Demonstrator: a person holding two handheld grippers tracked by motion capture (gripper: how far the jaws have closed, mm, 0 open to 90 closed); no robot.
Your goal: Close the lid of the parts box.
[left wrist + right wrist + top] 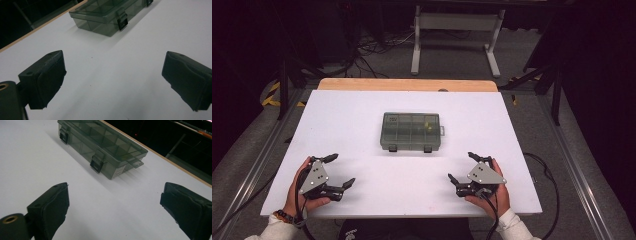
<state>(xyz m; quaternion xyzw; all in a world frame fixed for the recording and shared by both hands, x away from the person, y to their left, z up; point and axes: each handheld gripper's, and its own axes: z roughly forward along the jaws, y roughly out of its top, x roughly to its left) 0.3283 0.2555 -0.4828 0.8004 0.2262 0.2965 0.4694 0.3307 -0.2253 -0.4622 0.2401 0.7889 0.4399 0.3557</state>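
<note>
Organizer box [412, 131]: sits near the middle of the white table [362, 120], lid down, both front latches [96, 165] seemingly snapped shut, facing the near edge.
Contents: hard to read through the smoky lid; a small yellow-green item [429, 125] in a right-hand compartment, the rest unclear.
Left gripper [335, 171]: rests at the near left of the table, held in a hand, jaws spread wide, nothing between them; box well ahead in the left gripper view [107, 15].
Right gripper [464, 167]: rests at the near right, mirrored pose, jaws spread wide and empty; well apart from the box.
Contact: none; neither tool touches the box or its latches.
Done so far: judging by the layout, nothing beyond a ready stance on both sides.
Left to do: likely the whole job, namely reaching forward, bracing the box, working the latches or lid.
Progress estimate: at the very start.
</note>
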